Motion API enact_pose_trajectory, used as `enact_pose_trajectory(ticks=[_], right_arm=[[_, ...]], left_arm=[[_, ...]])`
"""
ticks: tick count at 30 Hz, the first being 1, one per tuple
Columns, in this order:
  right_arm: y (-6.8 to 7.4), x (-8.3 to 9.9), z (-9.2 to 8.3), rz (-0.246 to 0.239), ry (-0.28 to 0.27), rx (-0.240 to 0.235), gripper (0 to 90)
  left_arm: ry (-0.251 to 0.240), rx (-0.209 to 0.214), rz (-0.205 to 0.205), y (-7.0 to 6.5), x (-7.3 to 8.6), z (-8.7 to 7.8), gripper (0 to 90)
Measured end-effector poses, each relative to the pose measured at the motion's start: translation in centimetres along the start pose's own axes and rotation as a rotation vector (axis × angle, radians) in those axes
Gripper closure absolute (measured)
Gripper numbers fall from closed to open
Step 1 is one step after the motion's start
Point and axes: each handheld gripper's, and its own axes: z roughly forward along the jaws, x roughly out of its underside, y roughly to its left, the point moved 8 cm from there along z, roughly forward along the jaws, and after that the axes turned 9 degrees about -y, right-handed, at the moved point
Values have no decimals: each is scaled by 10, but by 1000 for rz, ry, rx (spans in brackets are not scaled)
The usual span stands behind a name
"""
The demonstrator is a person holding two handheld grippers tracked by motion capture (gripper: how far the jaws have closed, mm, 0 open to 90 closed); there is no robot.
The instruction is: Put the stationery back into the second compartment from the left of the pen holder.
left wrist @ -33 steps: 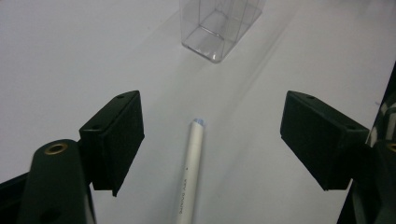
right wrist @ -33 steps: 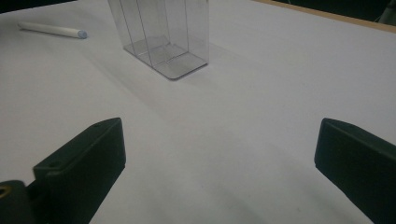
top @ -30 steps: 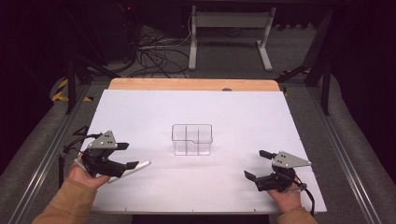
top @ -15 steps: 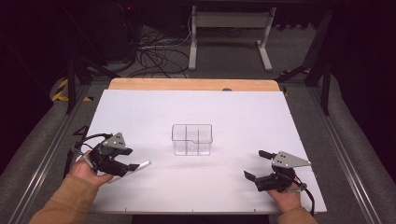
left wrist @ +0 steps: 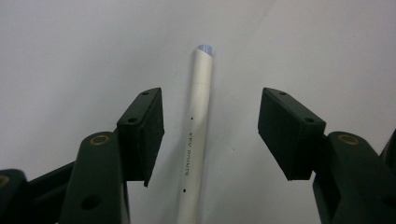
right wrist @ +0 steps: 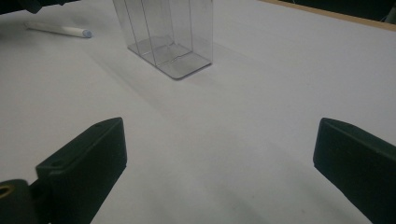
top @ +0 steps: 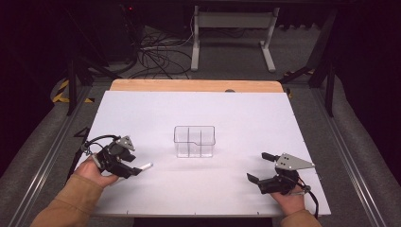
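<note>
Lower left of the high view, the left gripper (top: 128,166) sits low over the white table (top: 236,118), and its own view has the jaws spread wide to either side of a white pen (left wrist: 195,140) that lies flat between them, nearer the left jaw, touched by neither. Lower right, the right gripper (top: 260,168) rests with jaws parted wide on nothing. The clear divided container (top: 194,141) stands upright mid-frame, between the two grippers and well apart from both.
</note>
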Motion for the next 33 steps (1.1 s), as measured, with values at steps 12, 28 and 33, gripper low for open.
enact_pose_trajectory(ticks=[12,28,33], right_arm=[[0,0,0,1,1,-4,35],[0,1,1,4,7,-4,40],[1,1,1,3,5,-10,41]], left_arm=[[64,-61,27,0,5,8,471],[145,-68,56,-1,11,18,622],[170,-64,57,0,13,21,657]])
